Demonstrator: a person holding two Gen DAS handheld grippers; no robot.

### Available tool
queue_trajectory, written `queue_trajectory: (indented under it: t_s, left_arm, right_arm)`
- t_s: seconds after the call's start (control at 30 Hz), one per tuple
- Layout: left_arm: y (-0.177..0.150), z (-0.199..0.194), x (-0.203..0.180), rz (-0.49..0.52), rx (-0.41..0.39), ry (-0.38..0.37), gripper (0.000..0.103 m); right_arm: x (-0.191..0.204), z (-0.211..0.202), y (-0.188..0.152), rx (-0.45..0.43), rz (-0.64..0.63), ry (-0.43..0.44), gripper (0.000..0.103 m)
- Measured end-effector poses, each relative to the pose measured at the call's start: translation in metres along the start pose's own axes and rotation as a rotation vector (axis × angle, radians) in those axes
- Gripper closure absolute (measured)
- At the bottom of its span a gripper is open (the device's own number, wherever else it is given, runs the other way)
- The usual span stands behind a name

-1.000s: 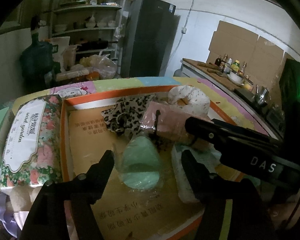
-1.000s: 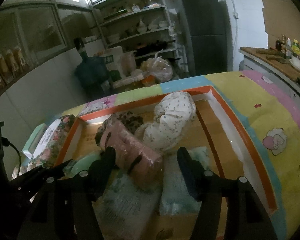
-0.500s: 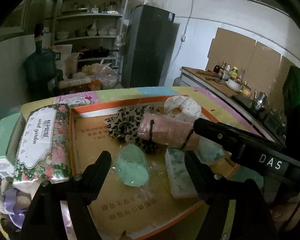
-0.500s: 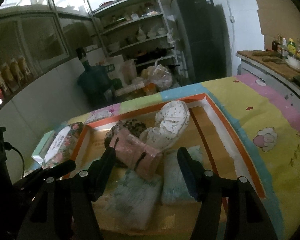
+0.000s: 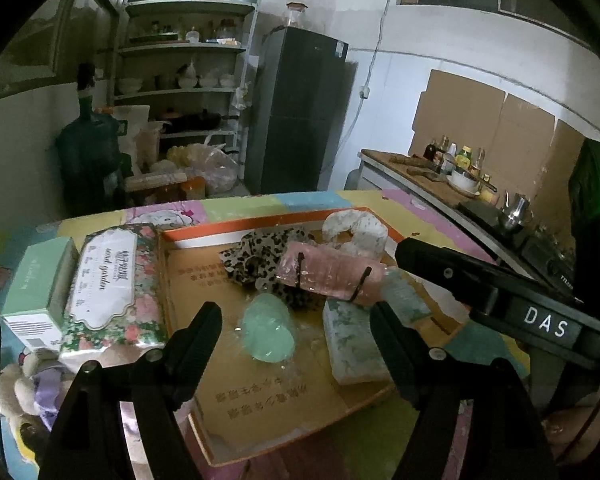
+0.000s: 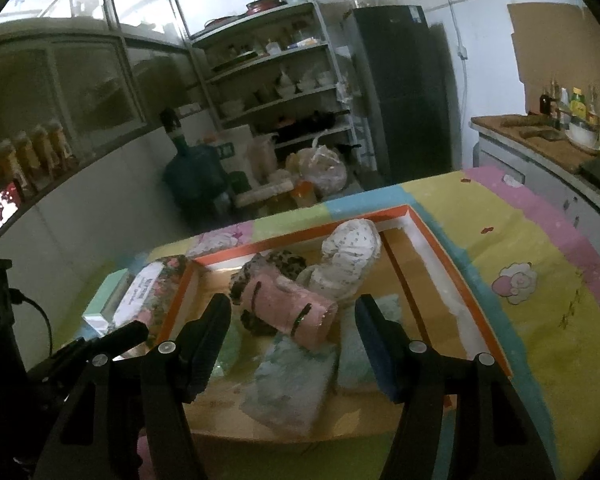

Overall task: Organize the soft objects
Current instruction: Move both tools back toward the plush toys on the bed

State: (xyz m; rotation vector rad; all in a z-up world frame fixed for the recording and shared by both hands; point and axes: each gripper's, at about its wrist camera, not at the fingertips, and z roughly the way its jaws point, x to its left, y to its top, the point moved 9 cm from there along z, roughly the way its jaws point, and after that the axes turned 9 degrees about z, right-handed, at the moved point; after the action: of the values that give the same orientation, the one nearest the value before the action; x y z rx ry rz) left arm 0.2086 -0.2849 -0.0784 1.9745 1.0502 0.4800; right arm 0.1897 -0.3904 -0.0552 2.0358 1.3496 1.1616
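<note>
An orange-rimmed cardboard tray [image 5: 260, 222] [image 6: 452, 268] holds soft things: a mint green wrapped pad [image 5: 267, 333], a leopard-print cloth [image 5: 256, 258] [image 6: 284, 264], a pink roll with black bands [image 5: 332, 272] [image 6: 290, 312], a white dotted bundle [image 5: 360, 228] [image 6: 350, 254] and pale tissue packs [image 5: 352, 344] [image 6: 288, 384]. My left gripper [image 5: 296, 332] is open and empty above the green pad. My right gripper [image 6: 292, 330] is open and empty above the pink roll; its body [image 5: 492, 292] shows in the left wrist view.
A floral tissue pack [image 5: 108, 284] [image 6: 148, 292] and a green box [image 5: 40, 280] lie left of the tray on the colourful tablecloth [image 6: 540, 280]. A small plush toy [image 5: 16, 384] lies at the front left. Shelves, a water jug and a fridge stand behind the table.
Both grippers have pulled back and up from the tray, open and empty throughout. The items in the tray have not moved.
</note>
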Motion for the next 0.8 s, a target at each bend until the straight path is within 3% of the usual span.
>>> queue_trajectory:
  t_s: [0.8]
  left_arm:
    - [-0.001, -0.077, 0.021, -0.009, -0.101, 0.071, 0.027]
  right_arm:
    - [0.054, -0.05, -0.016, -0.055, -0.058, 0.029, 0.037]
